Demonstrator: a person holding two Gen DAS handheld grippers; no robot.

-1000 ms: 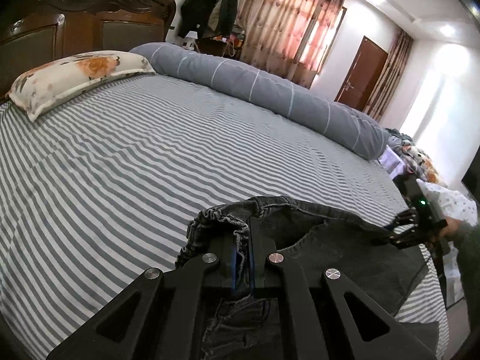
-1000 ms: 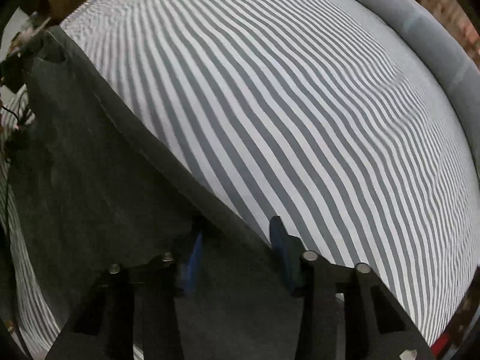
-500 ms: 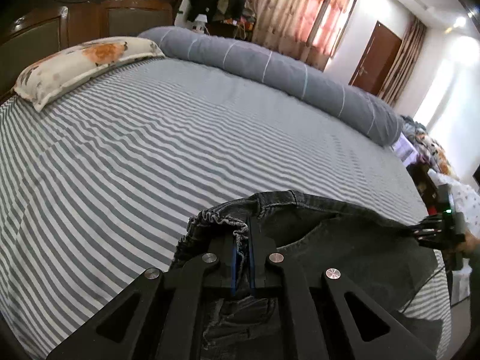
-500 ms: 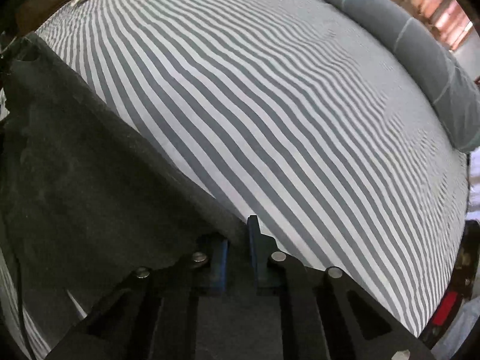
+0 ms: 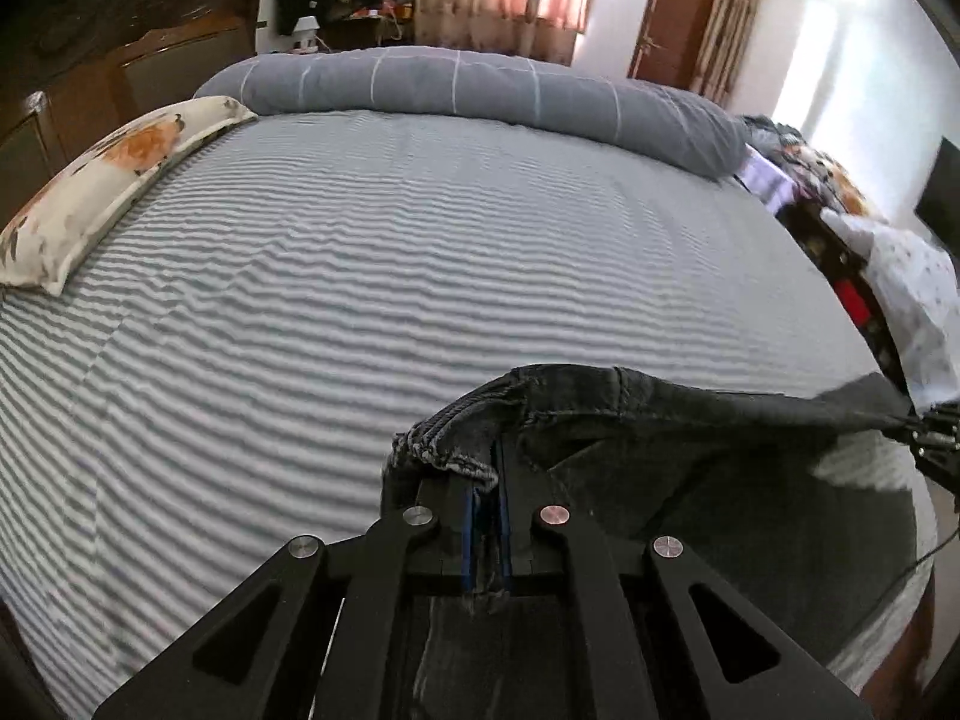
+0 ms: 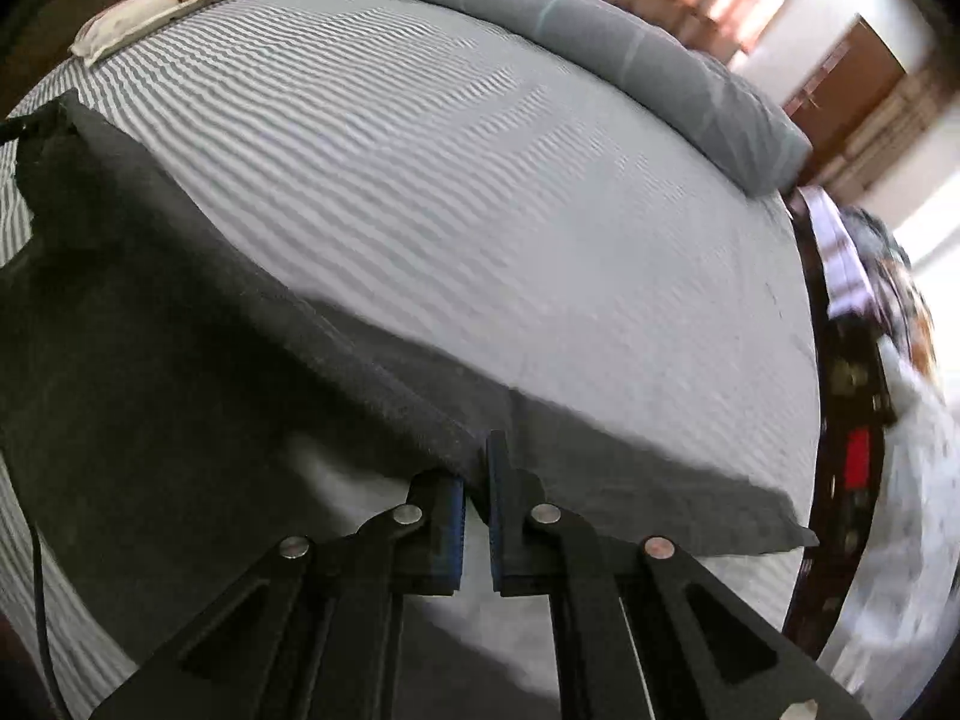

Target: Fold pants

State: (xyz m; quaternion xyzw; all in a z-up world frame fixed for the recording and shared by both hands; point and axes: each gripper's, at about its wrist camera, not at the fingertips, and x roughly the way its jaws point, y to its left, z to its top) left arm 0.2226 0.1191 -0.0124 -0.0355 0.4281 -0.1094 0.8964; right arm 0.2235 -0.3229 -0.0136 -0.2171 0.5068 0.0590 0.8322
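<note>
Dark grey denim pants (image 5: 690,456) hang stretched between my two grippers above the striped bed. My left gripper (image 5: 487,516) is shut on the elastic waistband, which bunches over the fingertips. My right gripper (image 6: 475,480) is shut on the edge of the pants (image 6: 180,360), whose cloth spreads to the left and lifts off the sheet. The right gripper also shows at the right edge of the left wrist view (image 5: 936,438), pulling the cloth taut.
The grey-and-white striped bed sheet (image 5: 360,276) fills the middle. A floral pillow (image 5: 114,180) lies at the left by the dark wooden headboard (image 5: 138,48). A rolled grey duvet (image 5: 480,90) runs along the far side. Clutter (image 5: 840,222) lies past the bed's right edge.
My right gripper closed on the pants' edge and lifted it. Both grippers rose and tilted, pulling the pants taut off the sheet. The left gripper kept its hold on the waistband.
</note>
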